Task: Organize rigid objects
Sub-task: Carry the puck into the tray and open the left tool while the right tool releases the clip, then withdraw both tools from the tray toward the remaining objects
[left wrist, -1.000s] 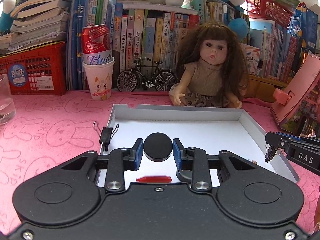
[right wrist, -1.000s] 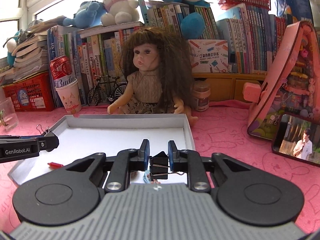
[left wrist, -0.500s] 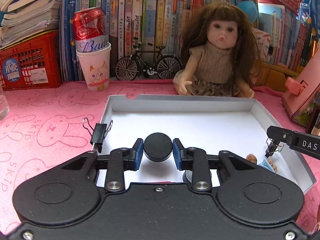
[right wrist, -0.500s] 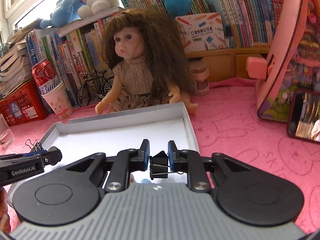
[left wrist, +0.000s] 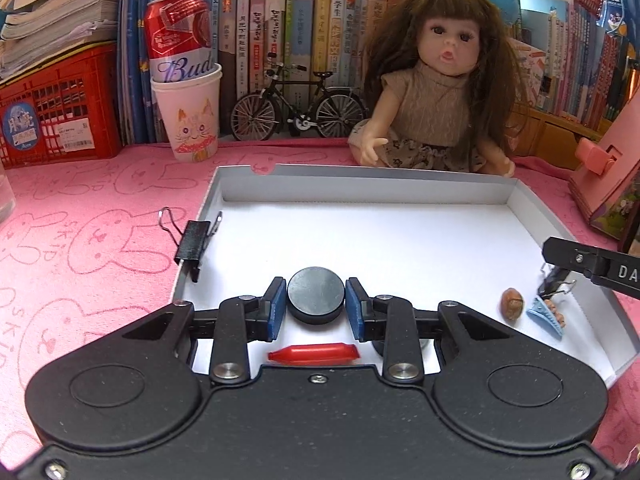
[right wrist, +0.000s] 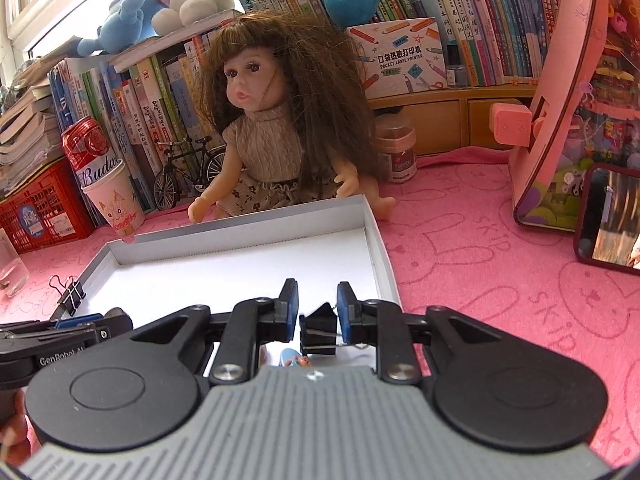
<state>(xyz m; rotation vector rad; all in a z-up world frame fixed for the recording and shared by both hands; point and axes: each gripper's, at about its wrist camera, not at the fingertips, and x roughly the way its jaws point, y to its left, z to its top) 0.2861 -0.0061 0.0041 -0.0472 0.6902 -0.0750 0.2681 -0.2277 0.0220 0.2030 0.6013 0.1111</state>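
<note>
My left gripper (left wrist: pixel 316 305) is shut on a black round disc (left wrist: pixel 316 290), held low over the near part of a white shallow box (left wrist: pixel 360 184). My right gripper (right wrist: pixel 317 301) hangs over the box's near right corner. Its jaws are opening, and a black binder clip (right wrist: pixel 318 334) sits loose and tilted between the pads. In the left wrist view this clip (left wrist: pixel 554 283) rests on the box floor under one of the right fingers (left wrist: pixel 580 258). In the box also lie a red cap (left wrist: pixel 314 353), a brown nut (left wrist: pixel 512 305) and a small blue piece (left wrist: pixel 546 316). A second binder clip (left wrist: pixel 194 240) grips the box's left rim.
A doll (left wrist: pixel 432 96) sits right behind the box. A paper cup holding a red can (left wrist: pixel 188 120), a model bicycle (left wrist: pixel 298 108) and a red crate (left wrist: pixel 52 112) line the back left. A pink toy house (right wrist: pixel 580 100) and a phone (right wrist: pixel 612 216) stand to the right. Pink cloth covers the table.
The right jaws have parted and the binder clip has slipped lower and tilted between them. Both views have dipped toward the box. The left gripper still holds the disc.
</note>
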